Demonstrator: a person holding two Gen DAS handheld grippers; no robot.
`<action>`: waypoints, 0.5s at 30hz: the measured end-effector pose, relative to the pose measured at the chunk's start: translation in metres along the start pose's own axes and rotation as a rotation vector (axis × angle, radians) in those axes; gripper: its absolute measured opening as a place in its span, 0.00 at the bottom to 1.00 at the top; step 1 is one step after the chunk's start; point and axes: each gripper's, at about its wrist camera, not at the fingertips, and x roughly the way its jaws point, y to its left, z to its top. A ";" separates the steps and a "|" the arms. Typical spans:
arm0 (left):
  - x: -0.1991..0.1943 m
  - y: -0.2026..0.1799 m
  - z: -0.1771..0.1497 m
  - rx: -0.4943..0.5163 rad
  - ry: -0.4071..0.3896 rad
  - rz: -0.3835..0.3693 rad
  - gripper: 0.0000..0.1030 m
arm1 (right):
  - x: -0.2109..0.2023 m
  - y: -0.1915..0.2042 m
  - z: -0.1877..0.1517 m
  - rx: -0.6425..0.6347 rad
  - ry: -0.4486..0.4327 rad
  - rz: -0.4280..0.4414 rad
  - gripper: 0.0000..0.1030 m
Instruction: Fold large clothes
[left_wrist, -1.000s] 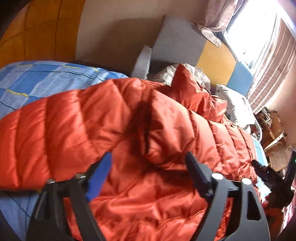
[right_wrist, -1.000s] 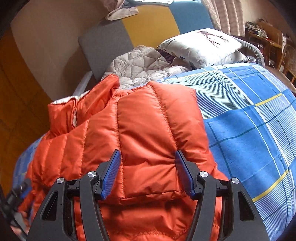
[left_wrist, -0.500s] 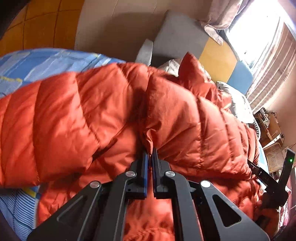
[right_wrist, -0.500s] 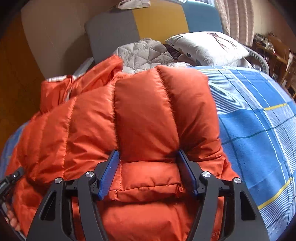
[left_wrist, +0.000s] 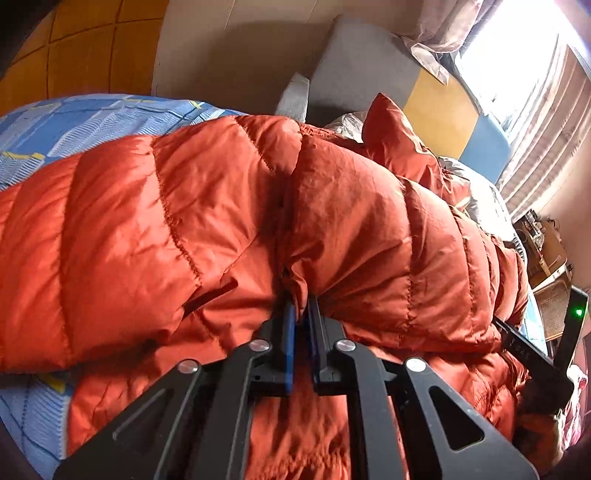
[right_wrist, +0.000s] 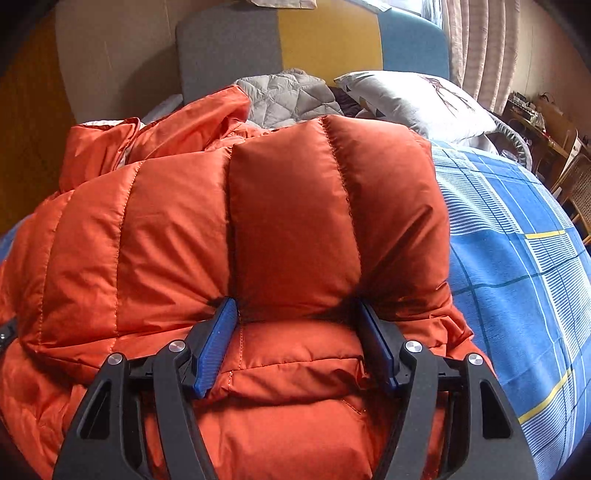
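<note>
A puffy orange down jacket (left_wrist: 184, 221) lies spread over the bed, with one panel folded across another. My left gripper (left_wrist: 301, 306) has its jaws close together on a pinched fold at the edge of the upper panel, and they are opening slightly. In the right wrist view the same jacket (right_wrist: 295, 203) fills the middle. My right gripper (right_wrist: 295, 314) stands open and wide, its blue pads (right_wrist: 216, 343) pushed into the fabric on either side of a quilted section. The right gripper's body (left_wrist: 517, 339) shows at the right edge of the left wrist view.
The bed has a blue checked sheet (right_wrist: 517, 240) with bare room to the right of the jacket. A white pillow (right_wrist: 413, 99) and a grey quilted garment (right_wrist: 291, 96) lie by the grey, yellow and blue headboard (right_wrist: 325, 40). Wooden furniture (right_wrist: 546, 122) and curtains stand beyond.
My left gripper went from wide open to nearly shut on a fold of the jacket and sank a little. My right gripper sank into the jacket, which now bulges between its fingers.
</note>
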 end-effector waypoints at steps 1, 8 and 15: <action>-0.006 -0.001 -0.002 0.006 -0.006 0.006 0.25 | -0.001 0.000 0.000 -0.001 -0.001 -0.002 0.64; -0.063 0.024 -0.023 -0.042 -0.072 0.041 0.65 | -0.006 0.006 0.000 -0.025 -0.003 -0.034 0.71; -0.101 0.096 -0.052 -0.196 -0.085 0.099 0.65 | -0.028 0.011 -0.003 -0.034 -0.015 -0.043 0.88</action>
